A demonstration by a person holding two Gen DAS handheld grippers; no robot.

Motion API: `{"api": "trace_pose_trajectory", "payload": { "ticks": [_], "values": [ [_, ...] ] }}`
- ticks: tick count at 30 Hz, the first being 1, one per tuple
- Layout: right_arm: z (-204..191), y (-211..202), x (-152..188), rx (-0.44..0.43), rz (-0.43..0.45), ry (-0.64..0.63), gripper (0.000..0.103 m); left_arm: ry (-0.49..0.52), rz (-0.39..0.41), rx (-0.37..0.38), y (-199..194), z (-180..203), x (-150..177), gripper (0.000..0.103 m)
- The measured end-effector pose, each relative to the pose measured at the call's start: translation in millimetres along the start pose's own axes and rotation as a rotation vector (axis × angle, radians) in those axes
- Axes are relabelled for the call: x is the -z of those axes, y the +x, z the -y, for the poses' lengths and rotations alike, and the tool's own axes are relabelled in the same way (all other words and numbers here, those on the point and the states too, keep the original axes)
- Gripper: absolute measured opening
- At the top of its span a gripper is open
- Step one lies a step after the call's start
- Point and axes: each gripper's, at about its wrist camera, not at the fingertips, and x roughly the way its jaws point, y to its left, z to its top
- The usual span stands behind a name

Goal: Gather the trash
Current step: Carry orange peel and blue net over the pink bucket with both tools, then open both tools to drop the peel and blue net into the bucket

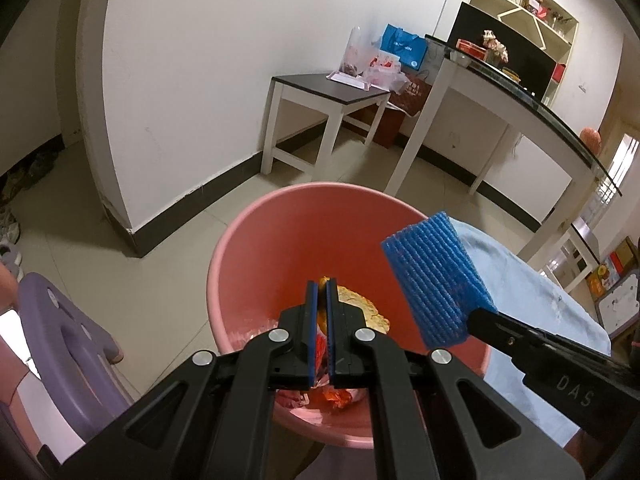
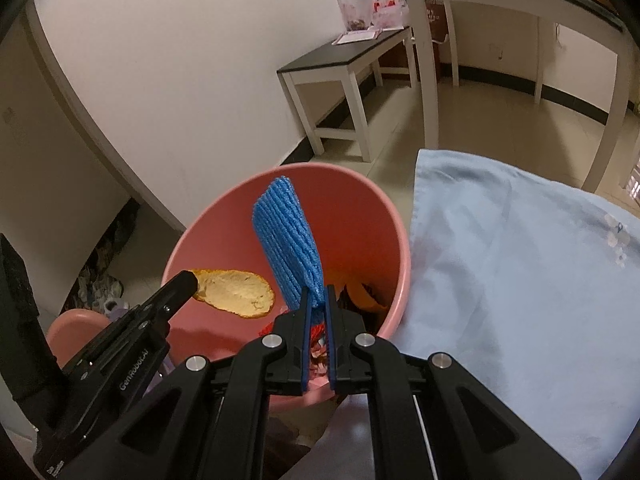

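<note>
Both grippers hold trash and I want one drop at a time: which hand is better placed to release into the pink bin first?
Left, probably. The left gripper holds the peel inside the pink bin's rim; the right gripper's blue foam sticks above it.

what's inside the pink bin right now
Inside the pink bin lie orange peel pieces and red and pink wrappers. The left gripper and right gripper cover much of the bottom, so anything beneath them is hidden.
</note>
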Motion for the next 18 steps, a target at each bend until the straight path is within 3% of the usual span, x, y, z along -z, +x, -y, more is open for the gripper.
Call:
{"api": "trace_pose_trajectory", "payload": {
  "ticks": [10, 13, 16, 18],
  "values": [
    [-1, 8, 0, 0.021, -0.012, -0.002, 0.006, 0.004, -0.040, -0.021, 12, -4, 3, 0.004],
    [-1, 10, 1, 0.022, -0.019, -0.002, 0.009, 0.005, -0.046, -0.020, 13, -4, 4, 0.010],
    [-1, 9, 0, 0.023, -0.017, 0.000, 0.030, -0.002, -0.046, -0.019, 12, -4, 5, 0.028],
    [-1, 8, 0, 0.026, -0.010, -0.006, 0.037, -0.005, -0.042, -0.011, 11, -5, 5, 0.029]
  ]
}}
